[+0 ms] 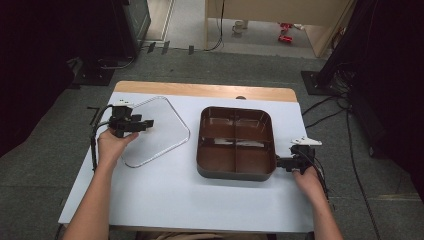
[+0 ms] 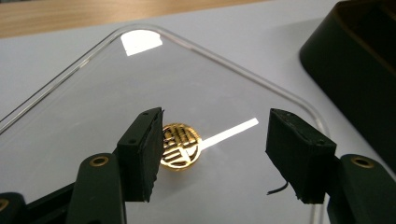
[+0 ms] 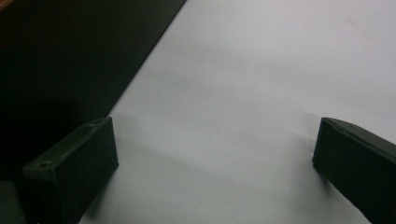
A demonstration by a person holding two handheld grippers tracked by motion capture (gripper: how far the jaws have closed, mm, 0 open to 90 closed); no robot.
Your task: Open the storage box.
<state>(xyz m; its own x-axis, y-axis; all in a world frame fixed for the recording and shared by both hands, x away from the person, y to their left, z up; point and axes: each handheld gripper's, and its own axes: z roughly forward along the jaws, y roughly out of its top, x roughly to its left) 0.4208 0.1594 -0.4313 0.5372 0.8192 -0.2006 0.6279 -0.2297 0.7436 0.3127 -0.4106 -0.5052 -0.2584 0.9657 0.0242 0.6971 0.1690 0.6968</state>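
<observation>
The clear plastic lid (image 1: pixel 155 131) is lying flat on the desk (image 1: pixel 165 200) to the left of the brown four-compartment lunch box (image 1: pixel 236 142), and the left gripper (image 1: pixel 134 124) is hovering just above the lid's near-left part, its jaws standing apart with nothing between them (the gold round emblem (image 2: pixel 180 145) on the lid is showing between them, close by one jaw). The right gripper (image 1: pixel 286 162) is waiting at the box's near right corner, jaws open over bare desk. The left hand is nearer the lid, the box lying to its right.
</observation>
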